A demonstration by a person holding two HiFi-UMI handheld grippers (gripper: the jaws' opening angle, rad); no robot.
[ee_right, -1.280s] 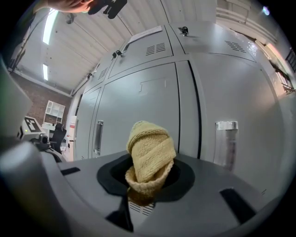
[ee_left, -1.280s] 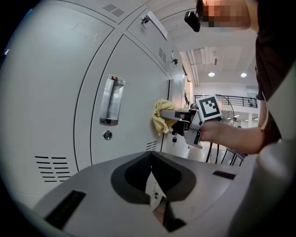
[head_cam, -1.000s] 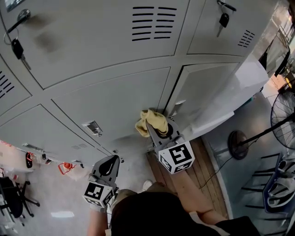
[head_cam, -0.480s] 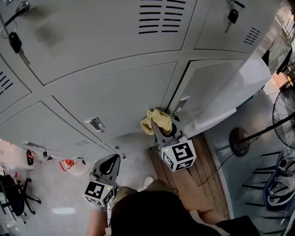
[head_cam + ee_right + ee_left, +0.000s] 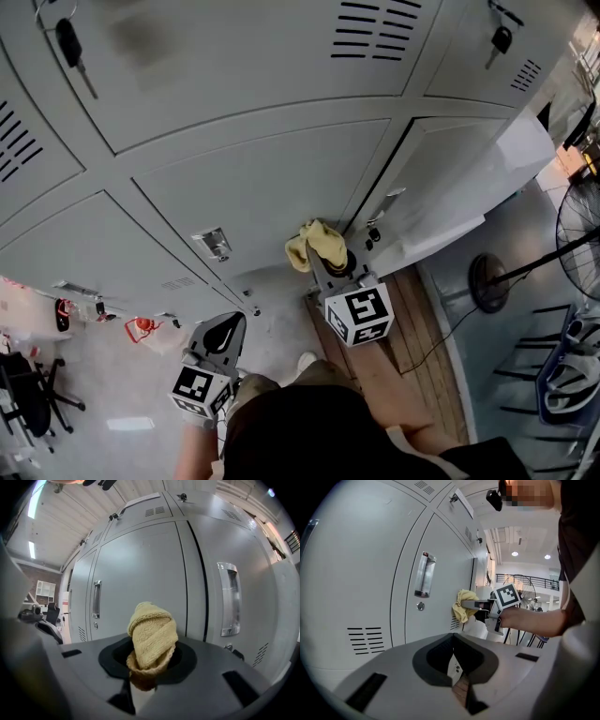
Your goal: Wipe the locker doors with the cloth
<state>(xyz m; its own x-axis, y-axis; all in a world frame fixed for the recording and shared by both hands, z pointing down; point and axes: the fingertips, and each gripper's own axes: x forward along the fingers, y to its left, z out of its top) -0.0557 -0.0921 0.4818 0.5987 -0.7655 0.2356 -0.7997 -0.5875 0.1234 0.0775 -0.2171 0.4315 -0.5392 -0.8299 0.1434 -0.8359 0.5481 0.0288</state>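
Note:
A yellow knitted cloth (image 5: 315,245) (image 5: 151,637) (image 5: 464,606) is bunched in my right gripper (image 5: 328,262) (image 5: 149,667), which is shut on it. The cloth sits against the lower grey locker door (image 5: 272,197) (image 5: 140,569), close to its right edge and the dark seam (image 5: 200,573). In the left gripper view the right gripper (image 5: 480,605) shows from the side with the cloth at the door. My left gripper (image 5: 217,341) (image 5: 460,688) hangs lower left, away from the lockers, shut on nothing.
Keys (image 5: 70,47) hang from an upper locker. The neighbouring right locker door (image 5: 459,187) stands ajar. Recessed handles (image 5: 96,598) (image 5: 229,599) flank the seam. A standing fan (image 5: 577,234) and its base (image 5: 487,286) are at right, and a chair (image 5: 28,403) at lower left.
The head view has swung, so the lockers sit further right in the picture. The right gripper keeps the cloth by the lower door's right edge. The left gripper has not moved.

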